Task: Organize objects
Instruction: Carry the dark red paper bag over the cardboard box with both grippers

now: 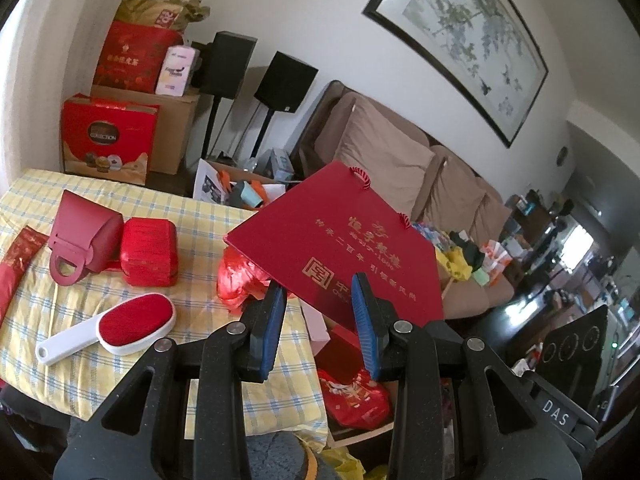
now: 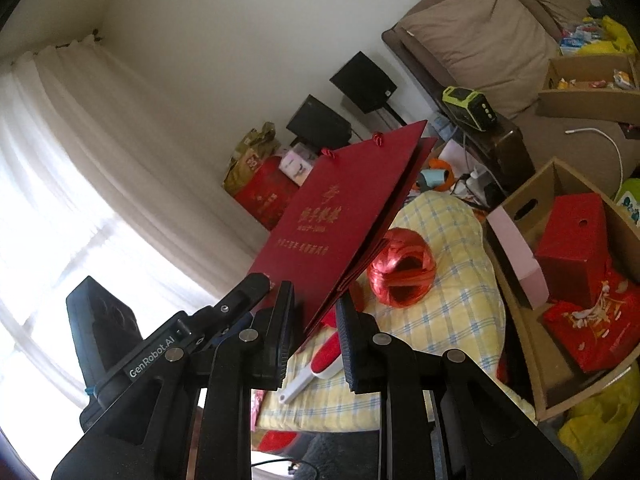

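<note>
Left gripper (image 1: 320, 300) tilted down, jaws grasping red bag (image 1: 340, 248) | right gripper (image 2: 314, 312) near-level, jaws grasping bag

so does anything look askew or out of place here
The flat red gift bag is off the table, tilted in the air, its lower edge between the fingers of both hand-held grippers. The white-handled lint brush and red ribbon spool lie loose on the checked cloth.
</note>
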The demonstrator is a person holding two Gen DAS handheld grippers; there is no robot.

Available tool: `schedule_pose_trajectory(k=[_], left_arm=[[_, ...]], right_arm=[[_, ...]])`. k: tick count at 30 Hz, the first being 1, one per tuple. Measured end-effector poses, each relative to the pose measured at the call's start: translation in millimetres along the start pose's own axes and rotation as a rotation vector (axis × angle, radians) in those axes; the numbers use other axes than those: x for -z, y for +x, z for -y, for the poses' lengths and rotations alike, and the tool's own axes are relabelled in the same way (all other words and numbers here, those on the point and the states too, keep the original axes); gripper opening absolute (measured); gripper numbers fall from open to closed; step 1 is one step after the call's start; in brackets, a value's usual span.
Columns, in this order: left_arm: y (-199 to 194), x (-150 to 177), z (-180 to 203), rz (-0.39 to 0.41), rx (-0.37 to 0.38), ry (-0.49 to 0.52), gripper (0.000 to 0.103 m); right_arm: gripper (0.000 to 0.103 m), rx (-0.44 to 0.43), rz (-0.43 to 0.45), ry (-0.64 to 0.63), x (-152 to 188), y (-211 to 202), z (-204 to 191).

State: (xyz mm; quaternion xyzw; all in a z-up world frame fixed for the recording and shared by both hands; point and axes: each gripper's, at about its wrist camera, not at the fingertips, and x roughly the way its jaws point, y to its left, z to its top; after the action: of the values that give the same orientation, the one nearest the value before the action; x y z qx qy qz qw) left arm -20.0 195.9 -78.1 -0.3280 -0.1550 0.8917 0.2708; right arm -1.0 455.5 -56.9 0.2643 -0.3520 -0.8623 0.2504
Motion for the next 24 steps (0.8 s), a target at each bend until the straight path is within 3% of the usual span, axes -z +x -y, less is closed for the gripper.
schedule_pose_trajectory(k=[24], left_arm=[[50.7, 17.0, 21.8, -0.083, 0.033, 0.025, 0.031]], right_arm=[[0.021, 0.067, 0.022, 0.079, -7.6, -14.1, 46.3]])
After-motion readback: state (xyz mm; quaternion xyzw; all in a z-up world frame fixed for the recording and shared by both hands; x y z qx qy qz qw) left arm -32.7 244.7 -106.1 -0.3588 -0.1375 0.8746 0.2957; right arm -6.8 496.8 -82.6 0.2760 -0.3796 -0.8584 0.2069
